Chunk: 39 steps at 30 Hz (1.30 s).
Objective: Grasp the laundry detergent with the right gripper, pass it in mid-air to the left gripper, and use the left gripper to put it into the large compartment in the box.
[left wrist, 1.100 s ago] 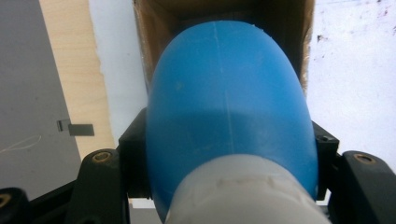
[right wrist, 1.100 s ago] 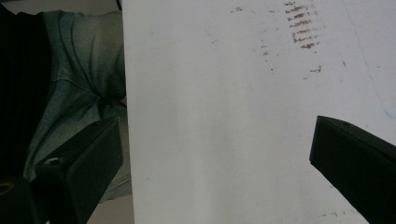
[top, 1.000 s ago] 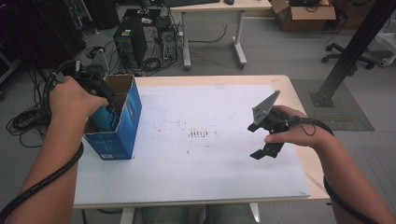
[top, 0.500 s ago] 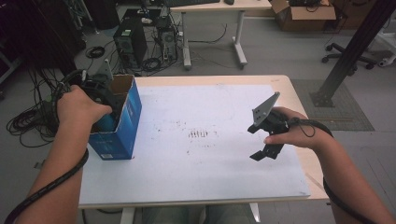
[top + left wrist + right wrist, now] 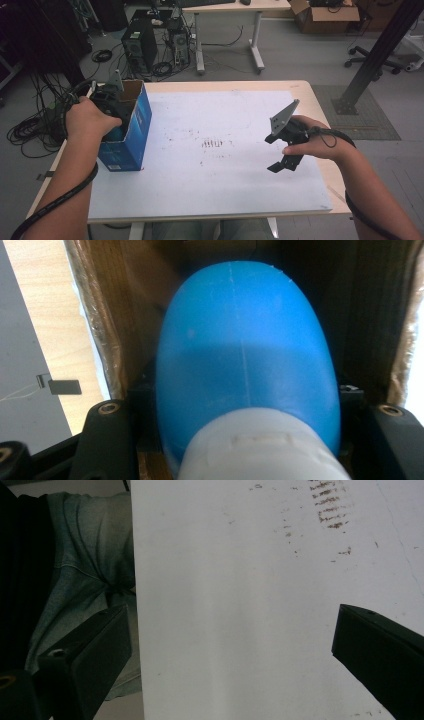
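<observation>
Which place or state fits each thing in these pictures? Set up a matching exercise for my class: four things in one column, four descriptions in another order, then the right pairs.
Things
1. blue bottle
2. blue box
3. right gripper
4. white sheet

Descriptions
a. open, held above the table
b. stands at the table's left edge
c. between the left gripper's jaws, inside a cardboard box
d. covers the tabletop, bears brown marks

Pairs: 1-c, 2-b, 3-a, 4-d

L gripper (image 5: 111, 98) lifted higher in box (image 5: 131, 135)
</observation>
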{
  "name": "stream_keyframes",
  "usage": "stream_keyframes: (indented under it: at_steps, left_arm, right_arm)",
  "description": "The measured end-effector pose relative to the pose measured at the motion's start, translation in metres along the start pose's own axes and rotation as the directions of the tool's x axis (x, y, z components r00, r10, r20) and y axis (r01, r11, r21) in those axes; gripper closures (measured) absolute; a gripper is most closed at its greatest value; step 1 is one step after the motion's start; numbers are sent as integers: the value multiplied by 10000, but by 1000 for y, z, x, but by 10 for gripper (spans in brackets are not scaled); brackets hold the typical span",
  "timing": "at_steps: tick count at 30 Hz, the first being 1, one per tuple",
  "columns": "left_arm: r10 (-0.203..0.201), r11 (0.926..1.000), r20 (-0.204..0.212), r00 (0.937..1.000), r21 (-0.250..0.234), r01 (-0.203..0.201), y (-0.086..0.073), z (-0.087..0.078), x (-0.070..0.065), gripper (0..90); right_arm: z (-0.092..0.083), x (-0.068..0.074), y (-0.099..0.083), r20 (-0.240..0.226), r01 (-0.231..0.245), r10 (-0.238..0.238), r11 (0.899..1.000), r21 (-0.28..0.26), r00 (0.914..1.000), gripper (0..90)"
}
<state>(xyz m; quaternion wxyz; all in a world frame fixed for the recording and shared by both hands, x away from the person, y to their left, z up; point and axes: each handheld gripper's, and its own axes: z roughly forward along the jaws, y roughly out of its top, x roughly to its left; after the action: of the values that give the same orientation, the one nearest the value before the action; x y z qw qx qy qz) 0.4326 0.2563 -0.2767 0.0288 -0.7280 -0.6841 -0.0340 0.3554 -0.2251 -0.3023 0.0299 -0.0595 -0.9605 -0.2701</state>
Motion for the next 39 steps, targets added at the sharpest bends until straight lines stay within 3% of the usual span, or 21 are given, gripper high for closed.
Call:
stream_keyframes:
  at_steps: [17, 24, 39]
  left_arm:
    - [30, 10000, 79, 10000, 79, -30, 0, 10, 1, 376]
    - [261, 9996, 67, 9996, 75, -261, -1, 11, 2, 374]
    - [140, 9998, 98, 9999, -117, -139, -2, 11, 2, 372]
  right_arm:
    - [1, -1, -1, 8, -39, 39, 10000, -14, 10000, 29]
    - [2, -1, -3, -16, -63, 63, 10000, -12, 10000, 29]
    - [2, 0, -5, -10, -124, 124, 9999, -89, 9999, 27]
